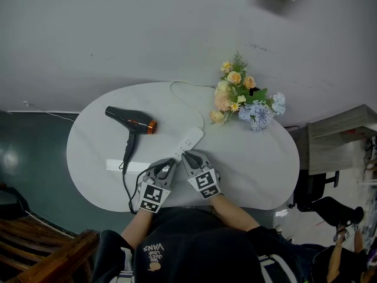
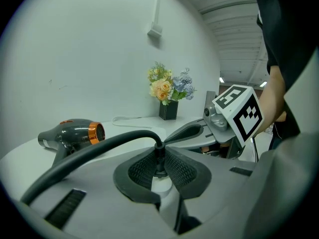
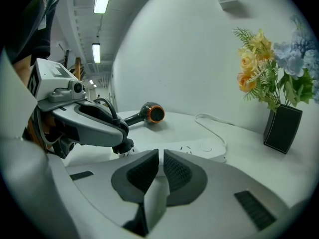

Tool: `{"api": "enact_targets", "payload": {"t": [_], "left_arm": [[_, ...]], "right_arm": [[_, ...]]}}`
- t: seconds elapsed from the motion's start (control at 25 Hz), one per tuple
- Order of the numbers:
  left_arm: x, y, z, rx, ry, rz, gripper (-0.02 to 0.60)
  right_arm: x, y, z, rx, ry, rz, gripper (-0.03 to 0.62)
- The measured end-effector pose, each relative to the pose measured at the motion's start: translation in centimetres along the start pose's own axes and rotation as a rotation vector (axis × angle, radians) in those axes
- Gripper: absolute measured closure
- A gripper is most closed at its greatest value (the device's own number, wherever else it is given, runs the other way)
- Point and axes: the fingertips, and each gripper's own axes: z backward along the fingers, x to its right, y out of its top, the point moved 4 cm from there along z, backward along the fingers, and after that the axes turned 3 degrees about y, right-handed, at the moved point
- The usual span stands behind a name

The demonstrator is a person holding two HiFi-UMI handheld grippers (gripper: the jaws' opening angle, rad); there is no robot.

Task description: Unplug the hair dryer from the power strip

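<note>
text: "VANS", upside down | on: black shirt (image 1: pixel 194 240) | other text: none

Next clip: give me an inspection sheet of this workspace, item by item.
Surface: oval white table.
Job's things: hair dryer lying at the left; power strip mid-table; black plug at its near end, cannot tell whether still seated.
Clutter: flowers in a black vase; flat white bar near the front edge.
Grippers: left tongs shut on the plug; right tongs shut on the power strip's end.
Cables: black dryer cord loops by the front edge; white cord runs toward the wall.
Surroundings: wooden furniture at the left.
</note>
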Motion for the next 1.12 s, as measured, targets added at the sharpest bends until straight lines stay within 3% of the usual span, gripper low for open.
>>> {"api": "enact_targets", "payload": {"t": [0.56,1.12], "left_arm": [[0.5,0.8,1.2,0.026,0.017,-0.009,0.518],[1.4,2.5,4.4,0.078,0.052,-0.031,0.518]], "right_arm": [[0.1,0.0,0.1,-0.028,0.031,-0.024,0.536],[-1.0,2.7,5.7,0.115,-0.005,-0.084,0.536]]}}
